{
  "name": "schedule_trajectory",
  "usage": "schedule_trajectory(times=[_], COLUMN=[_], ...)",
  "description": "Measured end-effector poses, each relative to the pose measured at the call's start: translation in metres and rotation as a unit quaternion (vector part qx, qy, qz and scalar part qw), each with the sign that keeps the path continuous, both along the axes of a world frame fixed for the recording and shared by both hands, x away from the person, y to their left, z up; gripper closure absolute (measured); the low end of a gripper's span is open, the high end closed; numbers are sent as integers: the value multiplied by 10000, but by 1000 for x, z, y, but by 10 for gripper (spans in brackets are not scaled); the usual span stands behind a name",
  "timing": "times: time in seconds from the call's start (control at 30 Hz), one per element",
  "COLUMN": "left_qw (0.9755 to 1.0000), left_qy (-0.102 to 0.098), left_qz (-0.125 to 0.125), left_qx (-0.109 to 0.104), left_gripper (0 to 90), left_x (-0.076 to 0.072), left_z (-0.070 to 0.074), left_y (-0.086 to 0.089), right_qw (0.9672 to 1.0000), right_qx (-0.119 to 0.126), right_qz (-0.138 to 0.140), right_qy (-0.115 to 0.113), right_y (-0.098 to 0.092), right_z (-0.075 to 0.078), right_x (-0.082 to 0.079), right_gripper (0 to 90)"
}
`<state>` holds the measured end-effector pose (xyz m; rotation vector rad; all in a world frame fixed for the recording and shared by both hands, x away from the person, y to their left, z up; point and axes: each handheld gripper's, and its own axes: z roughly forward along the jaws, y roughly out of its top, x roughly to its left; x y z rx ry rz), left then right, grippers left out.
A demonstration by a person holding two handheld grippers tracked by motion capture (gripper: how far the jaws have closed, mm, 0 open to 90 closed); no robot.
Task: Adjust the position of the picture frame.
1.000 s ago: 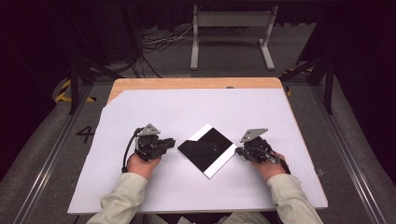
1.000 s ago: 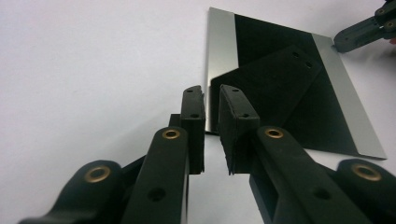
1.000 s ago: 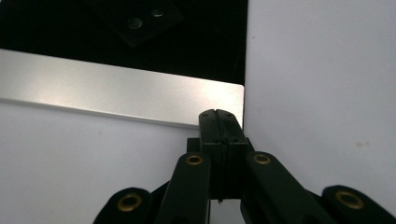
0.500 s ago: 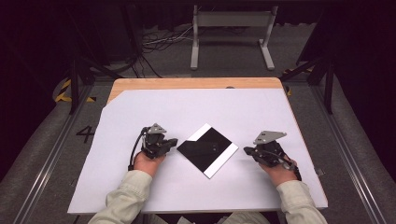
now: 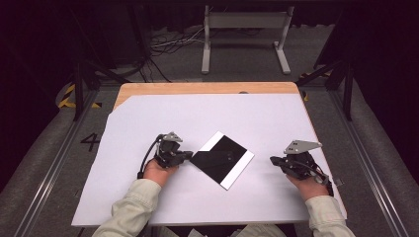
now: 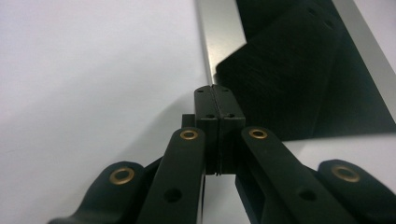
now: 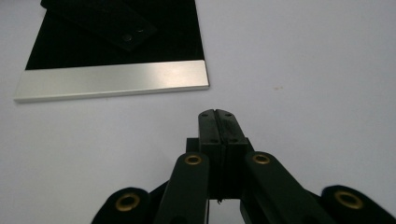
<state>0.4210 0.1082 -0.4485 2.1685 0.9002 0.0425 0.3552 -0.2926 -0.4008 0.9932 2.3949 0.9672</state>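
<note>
A: Largest first. Wide white sheet (image 5: pixel 212 128) covering a pale wooden tabletop (image 5: pixel 197 88), bare wood only along the far edge at 12 o'clock.

B: And the piece being worked?

A: Flat square black card with two silvery-white bands along opposite edges (image 5: pixel 222 159), lying near the sheet's centre, turned corner-on like a diamond. A smaller black flap (image 6: pixel 280 74) lies on it, with tiny studs or holes near its end; I cannot tell whether the flap is joined to the card.

B: Tongs?

A: Left gripper (image 5: pixel 187 156) sits at the card's 9 o'clock corner, jaws pressed fully together; from the left gripper view the tips (image 6: pixel 215 105) are right at the card's edge. Whether a thin edge is pinched between them or they merely touch it, I cannot tell. Right gripper (image 5: pixel 273 160) is out at the card's 3 o'clock, apart from it, jaws likewise closed flat with nothing between them, as its own view (image 7: pixel 216 122) shows.

B: Handling?

A: Judged light, thin and fairly stiff, like board or sheet plastic. It lies flush, so little to grab from above. The white sheet looks smooth; a push could slide the card rather than lift it. The banded edge looks glossy, possibly slippery.

B: Where to take it?

A: At a corner or a free edge, jaws level with the table, nipping the thickness. The flap's free end is the other candidate.
</note>
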Motion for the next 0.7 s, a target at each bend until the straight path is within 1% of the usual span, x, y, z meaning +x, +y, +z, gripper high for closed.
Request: schedule_trajectory(times=[0.03, 0.07, 0.1, 0.13, 0.17, 0.2, 0.23, 0.27, 0.3, 0.33, 0.37, 0.43, 0.47, 0.5, 0.6, 0.63, 0.67, 0.7], left_qw=[9999, 9996, 9993, 9990, 9988, 9988, 9981, 9978, 9973, 9973, 9962, 9942, 9942, 9928, 9906, 9906, 9894, 9888], left_qy=[30, 24, 80, 74, 99, 99, 229, 225, 199, 199, 268, 295, 295, 311, 361, 361, 325, 284], left_qz=[-147, -251, -332, -410, -467, -467, -573, -622, -701, -701, -822, -1034, -1034, -1154, -1322, -1322, -1418, -1462], left_qx=[86, 89, 118, 138, 136, 136, 70, 50, 80, 80, 39, 39, 39, 41, -49, -49, -45, -9], left_gripper=[900, 900, 900, 900, 900, 900, 900, 900, 900, 900, 900, 900, 900, 900, 900, 900, 900, 900], left_x=[-2, -5, -6, -8, -9, -9, -12, -14, -14, -14, -18, -23, -23, -27, -34, -34, -38, -40], left_z=[0, 0, 1, 1, 1, 1, 1, 1, 1, 1, 1, 1, 1, 1, 0, 0, 0, 0], left_y=[-4, -7, -10, -13, -14, -14, -18, -21, -22, -22, -27, -34, -34, -39, -50, -50, -58, -61], right_qw=[10000, 10000, 10000, 10000, 10000, 10000, 10000, 10000, 10000, 10000, 9999, 9999, 9999, 9999, 9998, 9998, 9998, 9998], right_qx=[4, 13, 19, 28, 37, 37, 48, 55, 65, 65, 70, 86, 86, 94, 90, 90, 85, 83], right_qz=[-2, -6, -13, -18, -23, -23, -44, -55, -67, -67, -85, -119, -119, -140, -162, -162, -165, -169], right_qy=[-3, -7, -10, -16, -20, -20, -25, -31, -25, -25, -26, -21, -21, -8, 48, 48, 60, 75], right_y=[-1, -1, -1, -2, -3, -3, -5, -6, -7, -7, -8, -11, -11, -11, -11, -11, -11, -10], right_z=[0, 1, 1, 2, 2, 2, 3, 3, 3, 3, 4, 4, 4, 4, 1, 1, 0, -1], right_x=[0, 0, 0, 0, 0, 0, 0, 0, 0, 0, -1, 0, 0, 0, 1, 1, 1, 2], right_gripper=[897, 897, 897, 897, 897, 897, 897, 897, 897, 897, 897, 897, 897, 897, 897, 897, 897, 897])
